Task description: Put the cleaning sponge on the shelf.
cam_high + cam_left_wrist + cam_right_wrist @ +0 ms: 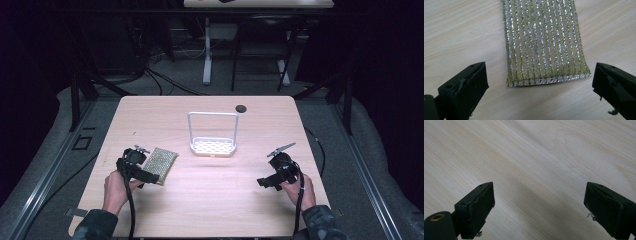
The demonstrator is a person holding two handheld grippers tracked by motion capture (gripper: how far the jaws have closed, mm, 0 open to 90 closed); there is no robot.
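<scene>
A light wooden table (210, 200) is seen from the high view, with a person's forearms entering from 6 o'clock. A flat green-gold scouring sponge (163, 165) with glittering silver stripes is laid on the table's left half, at about 8 o'clock from the white rack. The left gripper (135, 162) is held in the left hand (116, 190) just at the sponge's 9 o'clock side, apparently touching or overlapping its near-left edge; contact cannot be settled from that view. In the left gripper view the sponge (544, 42) is seen lying flat between and beyond the two black jaws, its stitched near edge toward 6 o'clock; the jaws are spread wide, one at each lower corner, and nothing is clasped between them. The right gripper (276, 172) is held in the right hand (300, 187) over the table's right half, at about 4 o'clock from the rack and well apart from the sponge. In the right gripper view its jaws are likewise spread wide over bare wood grain (531, 165), nothing held. A white wire-handled rack (213, 145) with a perforated tray stands upright near the table's centre. A small dark round disc (241, 108) is noted at 1 o'clock from the rack, near the far edge.
</scene>
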